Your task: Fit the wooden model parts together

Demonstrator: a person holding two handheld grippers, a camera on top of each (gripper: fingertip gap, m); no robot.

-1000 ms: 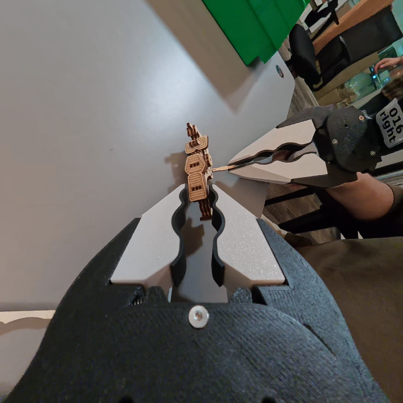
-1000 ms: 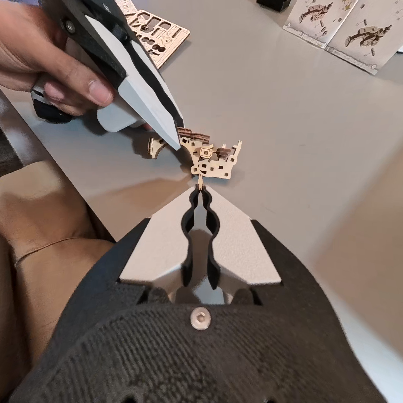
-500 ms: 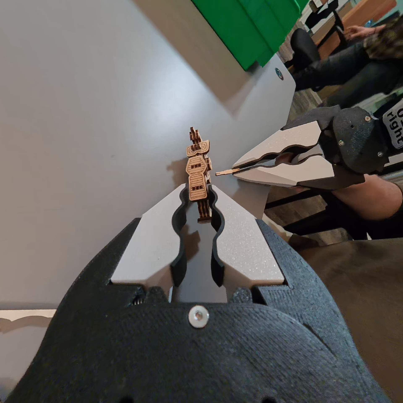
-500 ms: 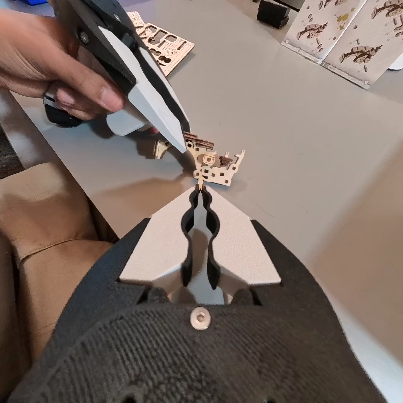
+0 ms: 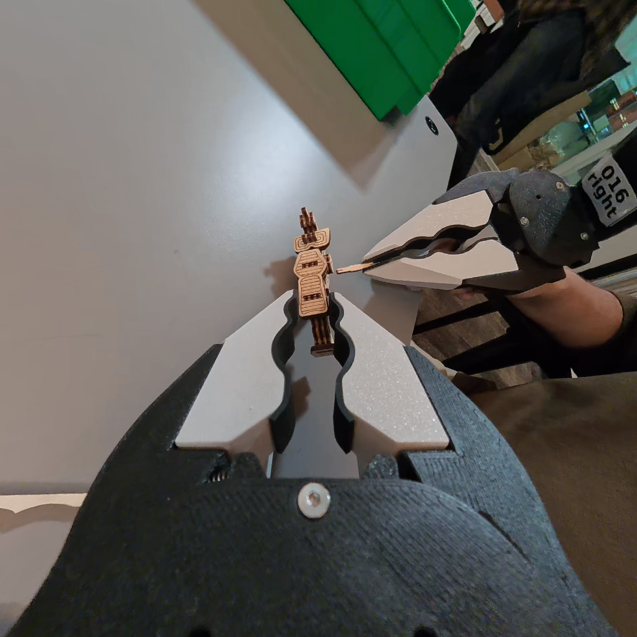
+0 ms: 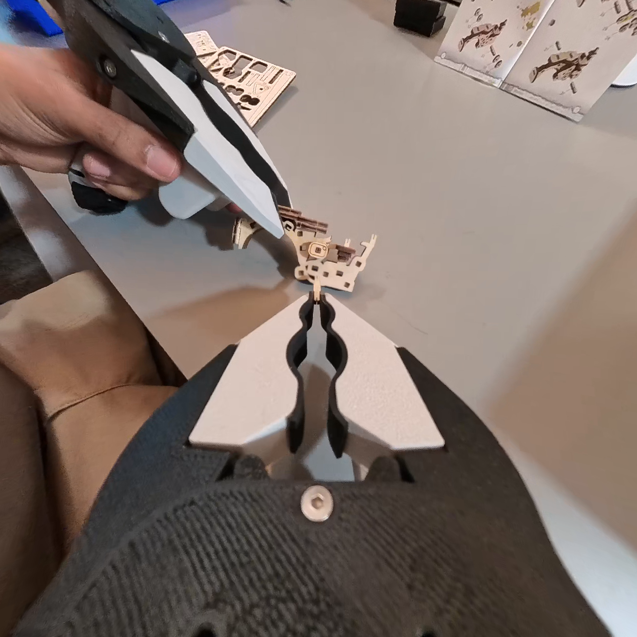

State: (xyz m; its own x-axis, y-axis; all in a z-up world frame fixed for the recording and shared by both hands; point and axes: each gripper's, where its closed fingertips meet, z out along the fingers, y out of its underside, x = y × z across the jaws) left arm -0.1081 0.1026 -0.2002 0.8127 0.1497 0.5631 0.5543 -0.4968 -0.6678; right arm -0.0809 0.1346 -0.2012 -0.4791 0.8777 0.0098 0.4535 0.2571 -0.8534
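Two grippers met over the grey table [image 5: 138, 172]: the left gripper [image 5: 313, 303], angled down from a bare hand [image 6: 69, 124], pinched the partly built wooden model [image 5: 312, 275]. The right gripper [image 6: 316, 299], level, jaws pressed on a thin wooden strip [image 6: 316, 289], held its tip just beside the model. Farther off lay a punched-out parts sheet [image 6: 248, 79] and instruction sheets [image 6: 537, 58].

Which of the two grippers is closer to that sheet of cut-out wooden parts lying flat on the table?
Left. The left gripper reaches in from the side where the parts sheet lies, just behind it. The right gripper sits farther back toward the person, facing the half-built model.
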